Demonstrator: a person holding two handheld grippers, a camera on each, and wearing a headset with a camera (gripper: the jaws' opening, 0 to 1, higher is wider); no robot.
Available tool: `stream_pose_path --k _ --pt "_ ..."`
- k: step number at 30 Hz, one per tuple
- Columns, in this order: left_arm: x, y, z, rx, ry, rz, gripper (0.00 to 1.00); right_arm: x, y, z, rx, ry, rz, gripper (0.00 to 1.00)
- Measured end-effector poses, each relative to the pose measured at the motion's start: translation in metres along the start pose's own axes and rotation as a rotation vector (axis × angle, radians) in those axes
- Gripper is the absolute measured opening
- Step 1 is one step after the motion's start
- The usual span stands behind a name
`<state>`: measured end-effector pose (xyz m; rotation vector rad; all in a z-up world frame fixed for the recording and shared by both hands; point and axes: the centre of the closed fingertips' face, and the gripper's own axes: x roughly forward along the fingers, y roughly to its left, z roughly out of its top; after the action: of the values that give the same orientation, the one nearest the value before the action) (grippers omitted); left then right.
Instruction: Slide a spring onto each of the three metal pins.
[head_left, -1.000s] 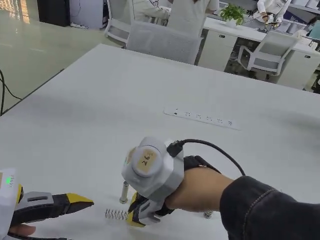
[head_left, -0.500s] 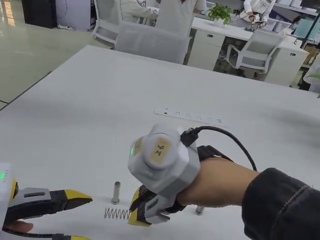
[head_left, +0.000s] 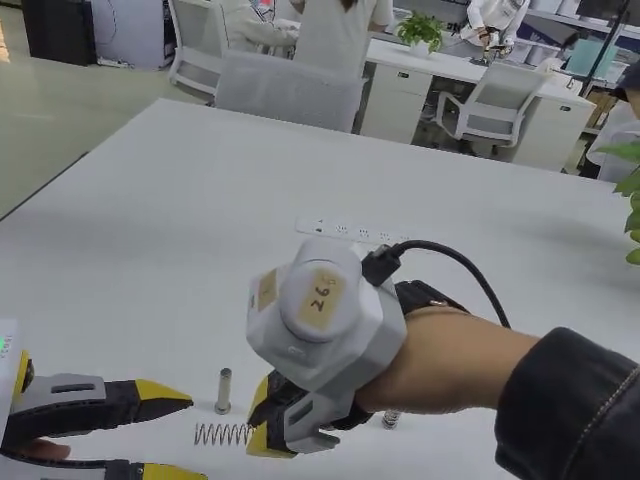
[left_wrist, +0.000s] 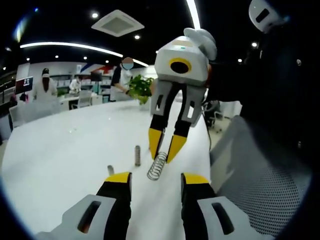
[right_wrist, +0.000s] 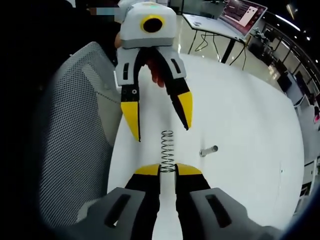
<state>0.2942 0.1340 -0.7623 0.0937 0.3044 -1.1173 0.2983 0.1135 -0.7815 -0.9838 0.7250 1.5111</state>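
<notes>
Your right gripper (right_wrist: 168, 169) clamps 1 end of the silver coil spring (right_wrist: 167, 145); left gripper (left_wrist: 157, 177) gapes, empty. The grey metal pin (head_left: 223, 388) stands bare: spring not yet on.

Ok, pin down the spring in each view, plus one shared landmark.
Head view: spring low centre, at the tips of the right gripper.
Left gripper view: spring centre, under the right gripper's tips.
Right gripper view: spring centre, held in its own jaws.
Shared landmark: the metal pin beside the spring.

The right gripper (right_wrist: 168, 172) pinches a spring (right_wrist: 167, 149) aimed between the spread-jawed left gripper (right_wrist: 162, 131), a pin (right_wrist: 209, 150) nearby.
</notes>
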Motion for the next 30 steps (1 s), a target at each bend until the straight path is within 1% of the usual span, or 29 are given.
stream_pose_path --k 6,12,19,27,30 --pt "0.0019 -0.0033 0.0029 0.003 -0.01 -0.018 0.26 -0.0002 0.0026 0.0025 -0.016 -0.004 0.006 0.07" --pt "0.0036 -0.0053 0.003 0.002 -0.01 -0.036 0.17 -0.0002 0.0033 0.0045 -0.033 -0.008 0.016 0.07" --pt "0.0048 -0.0054 0.0026 -0.003 -0.008 -0.044 0.11 0.001 0.0042 0.0054 -0.046 -0.01 0.024 0.07" --pt "0.0066 -0.0054 0.0009 -0.002 0.005 -0.049 0.04 0.0003 0.0053 0.0059 -0.055 -0.018 0.025 0.07" --pt "0.0072 -0.0055 0.001 0.001 0.004 -0.048 0.04 0.0004 0.0048 0.0052 -0.057 -0.018 0.024 0.07"
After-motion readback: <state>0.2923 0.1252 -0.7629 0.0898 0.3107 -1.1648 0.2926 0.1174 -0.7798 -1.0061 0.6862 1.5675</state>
